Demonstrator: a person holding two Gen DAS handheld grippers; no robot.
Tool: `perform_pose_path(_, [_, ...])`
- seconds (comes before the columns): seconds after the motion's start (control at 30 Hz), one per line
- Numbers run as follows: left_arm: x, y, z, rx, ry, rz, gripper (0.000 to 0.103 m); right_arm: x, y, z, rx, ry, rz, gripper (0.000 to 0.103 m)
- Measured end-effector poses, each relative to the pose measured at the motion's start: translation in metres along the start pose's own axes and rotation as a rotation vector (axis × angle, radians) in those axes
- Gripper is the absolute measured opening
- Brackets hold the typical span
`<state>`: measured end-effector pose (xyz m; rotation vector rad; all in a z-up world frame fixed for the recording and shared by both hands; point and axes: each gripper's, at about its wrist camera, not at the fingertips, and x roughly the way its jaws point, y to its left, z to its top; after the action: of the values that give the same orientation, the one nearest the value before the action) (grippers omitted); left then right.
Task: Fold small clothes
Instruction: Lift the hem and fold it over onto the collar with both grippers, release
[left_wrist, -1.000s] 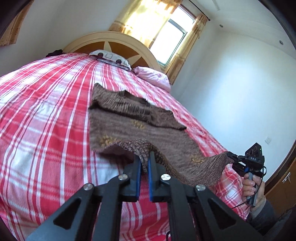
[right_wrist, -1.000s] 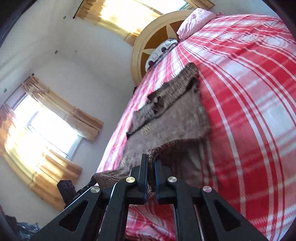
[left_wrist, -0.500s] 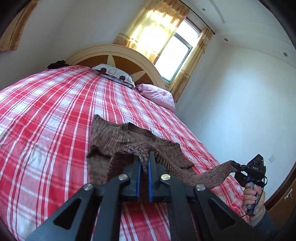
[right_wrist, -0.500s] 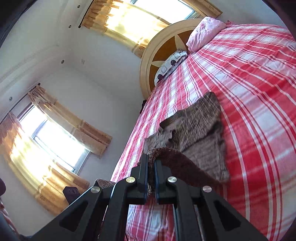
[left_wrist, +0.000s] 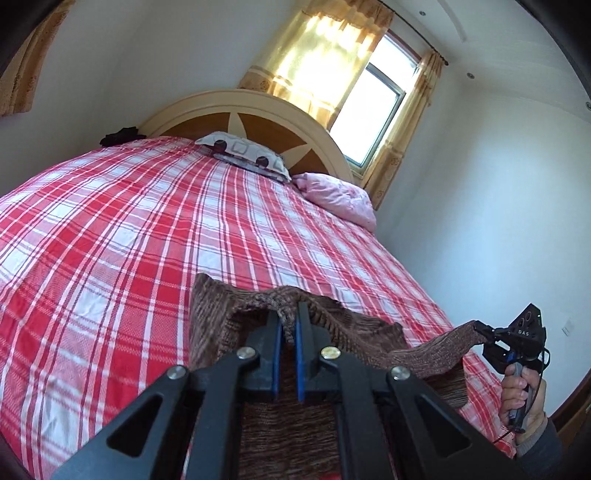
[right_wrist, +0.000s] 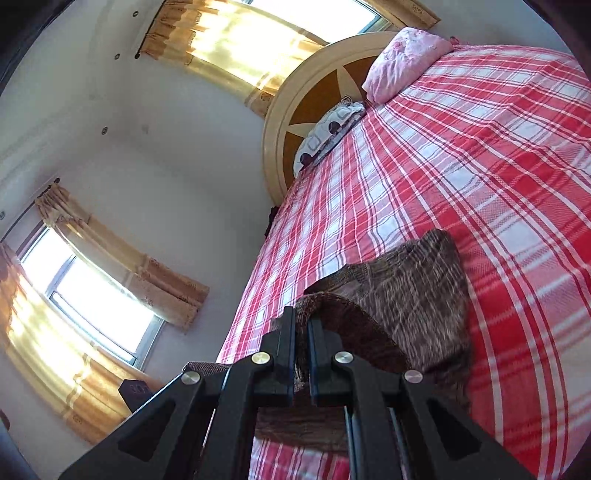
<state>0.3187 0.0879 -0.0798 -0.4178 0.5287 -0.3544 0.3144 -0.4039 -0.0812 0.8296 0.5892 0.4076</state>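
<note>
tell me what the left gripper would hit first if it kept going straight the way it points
The left gripper is shut on the brown knit sweater, so that comes along. Past the hem, it probably meets the red plaid bedspread first, well short of the headboard; fisheye depth is unclear.

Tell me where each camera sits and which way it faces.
Left wrist: on the left tongs, facing the curved wooden headboard; the right tongs and hand show.
Right wrist: on the right tongs, tilted, facing the headboard.
Shared: brown knitted garment, red plaid bedsheet, pink pillow.
</note>
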Motion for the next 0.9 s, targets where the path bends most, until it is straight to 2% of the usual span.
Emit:
perform_pose_path(0.23, [0.057, 0.023, 0.012, 0.001, 0.043, 0.063, 0.006, 0.049, -0.018, 0.03, 0.013, 0.029, -0.028, 0.005])
perform_pose_path(0.53, [0.121, 0.036, 0.014, 0.025, 0.126, 0.125, 0.006, 0.107, -0.071, 0.053, 0.065, 0.07, -0.134, 0.005])
perform_pose_path(0.63, [0.134, 0.039, 0.017, 0.023, 0.143, 0.151, 0.008, 0.124, -0.089, 0.06, 0.088, 0.093, -0.148, 0.005])
perform_pose_path(0.73, [0.142, 0.043, 0.022, 0.021, 0.13, 0.21, 0.009, 0.14, -0.107, 0.068, 0.124, 0.095, -0.169, 0.006])
perform_pose_path(0.8, [0.142, 0.048, 0.025, 0.005, 0.128, 0.223, 0.01, 0.143, -0.114, 0.072, 0.14, 0.075, -0.197, 0.006])
perform_pose_path(0.87, [0.138, 0.051, 0.026, -0.007, 0.13, 0.247, 0.017, 0.14, -0.112, 0.073, 0.124, 0.054, -0.219, 0.007])
perform_pose_path(0.9, [0.133, 0.05, 0.025, -0.003, 0.13, 0.227, 0.02, 0.137, -0.108, 0.073, 0.097, 0.042, -0.252, 0.014])
